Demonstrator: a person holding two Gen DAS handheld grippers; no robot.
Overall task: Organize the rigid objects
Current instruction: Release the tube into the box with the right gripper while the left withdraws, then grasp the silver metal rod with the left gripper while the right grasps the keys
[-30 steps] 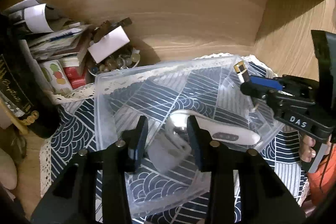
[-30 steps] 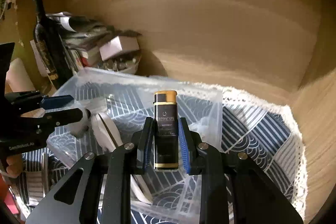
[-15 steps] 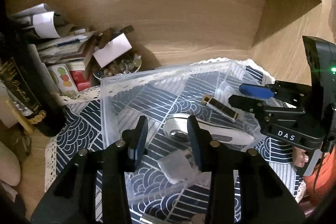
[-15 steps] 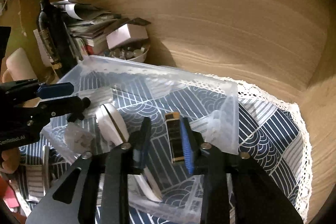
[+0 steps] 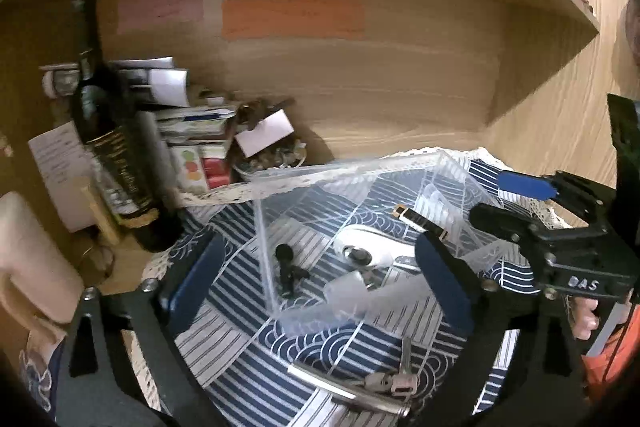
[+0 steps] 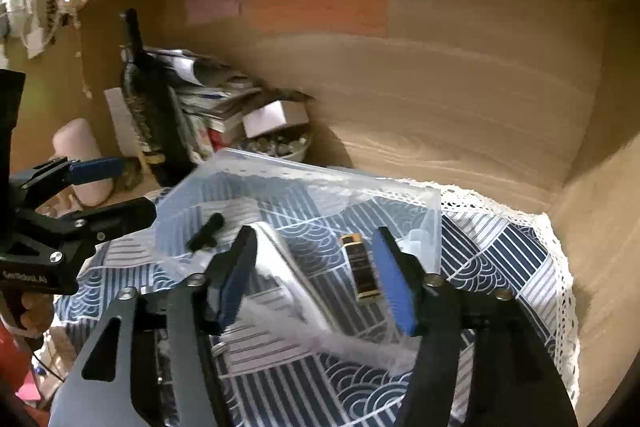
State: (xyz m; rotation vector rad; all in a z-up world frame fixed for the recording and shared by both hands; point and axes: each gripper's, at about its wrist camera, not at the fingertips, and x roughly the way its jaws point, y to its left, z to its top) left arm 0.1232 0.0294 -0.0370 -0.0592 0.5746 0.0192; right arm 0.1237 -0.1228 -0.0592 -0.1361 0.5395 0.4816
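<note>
A clear plastic bin (image 5: 304, 175) (image 6: 304, 175) sits on a blue patterned cloth. Inside lie a black and gold lighter (image 5: 420, 221) (image 6: 362, 273), a white handheld device (image 5: 368, 251) (image 6: 292, 267), a small black clip (image 5: 286, 267) (image 6: 206, 233) and a clear cube (image 5: 346, 293). My left gripper (image 5: 316, 279) is open and empty above the bin's near left corner. My right gripper (image 6: 316, 275) is open and empty above the bin, with the lighter lying between its fingers. Keys (image 5: 392, 379) lie on the cloth in front of the bin.
A dark wine bottle (image 5: 108, 131) (image 6: 148, 107), stacked papers and boxes (image 5: 192, 131) and a bowl of small items (image 5: 272, 155) crowd the back left. Wooden shelf walls close in behind and on the right. The cloth's lace edge (image 6: 560, 267) lies at the right.
My right gripper opened and let the lighter drop into the bin, then pulled back. My left gripper opened wide and drew back and up; a black clip now lies in the bin.
</note>
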